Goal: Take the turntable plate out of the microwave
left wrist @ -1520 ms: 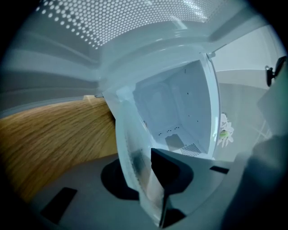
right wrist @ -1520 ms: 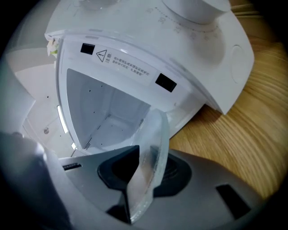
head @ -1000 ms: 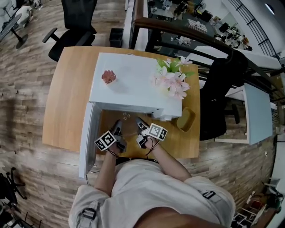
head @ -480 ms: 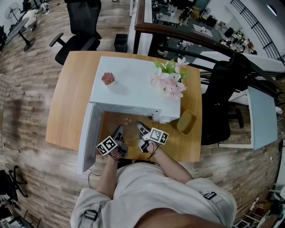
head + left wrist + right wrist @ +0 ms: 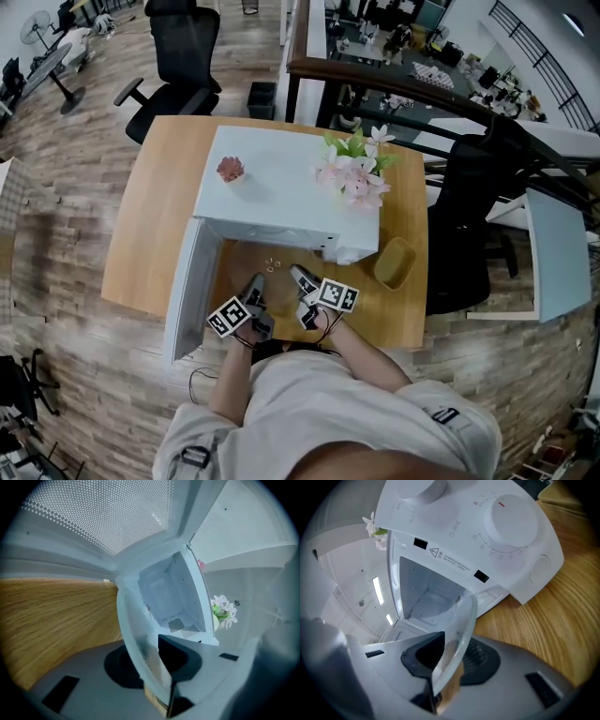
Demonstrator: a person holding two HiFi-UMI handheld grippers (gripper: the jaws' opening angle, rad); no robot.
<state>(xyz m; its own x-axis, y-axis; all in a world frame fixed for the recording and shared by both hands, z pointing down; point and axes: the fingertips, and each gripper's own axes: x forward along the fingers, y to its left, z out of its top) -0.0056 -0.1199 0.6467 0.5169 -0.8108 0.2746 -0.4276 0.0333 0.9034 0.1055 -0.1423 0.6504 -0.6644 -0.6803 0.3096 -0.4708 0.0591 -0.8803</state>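
The clear glass turntable plate (image 5: 281, 298) hangs outside the white microwave (image 5: 281, 187), just in front of its open cavity and above the wooden table (image 5: 150, 225). My left gripper (image 5: 256, 286) is shut on the plate's left rim and my right gripper (image 5: 301, 279) is shut on its right rim. In the left gripper view the plate (image 5: 143, 644) stands edge-on between the jaws, with the empty cavity (image 5: 171, 597) behind it. The right gripper view has the plate (image 5: 457, 634) clamped between the pads, below the dial panel (image 5: 501, 522).
The microwave door (image 5: 187, 291) stands swung open at the left. Pink flowers (image 5: 352, 176) and a small pink plant (image 5: 230, 169) sit on top of the microwave. A yellow-green dish (image 5: 394, 262) lies to its right. Small loose bits (image 5: 272, 263) lie by the opening. Office chairs (image 5: 183, 56) stand around.
Both grippers, with the plate between them, have drawn a little back from the microwave opening toward the person. The grips look unchanged.
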